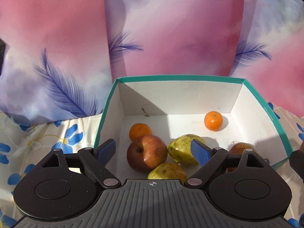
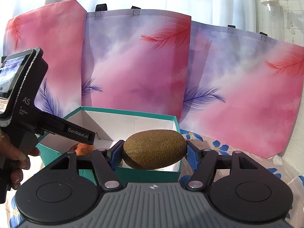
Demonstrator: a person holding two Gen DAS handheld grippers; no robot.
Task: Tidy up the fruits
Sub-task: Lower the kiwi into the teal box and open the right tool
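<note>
A teal box (image 1: 266,106) with a white inside holds two oranges (image 1: 213,120) (image 1: 139,131), a red apple (image 1: 147,153), two green pears (image 1: 180,148) (image 1: 167,171) and another apple (image 1: 240,148) at the right. My left gripper (image 1: 153,152) is open and empty, just above the box's near edge and over the fruit. My right gripper (image 2: 153,152) is shut on a brown kiwi (image 2: 153,149) and holds it over the near right corner of the box (image 2: 148,174). The left gripper's body (image 2: 28,102) shows at the left of the right wrist view.
Three pink and purple feather-print bags (image 2: 136,60) stand upright right behind the box. A floral cloth (image 1: 47,140) covers the table. A clear bottle (image 2: 269,1) stands at the far right back.
</note>
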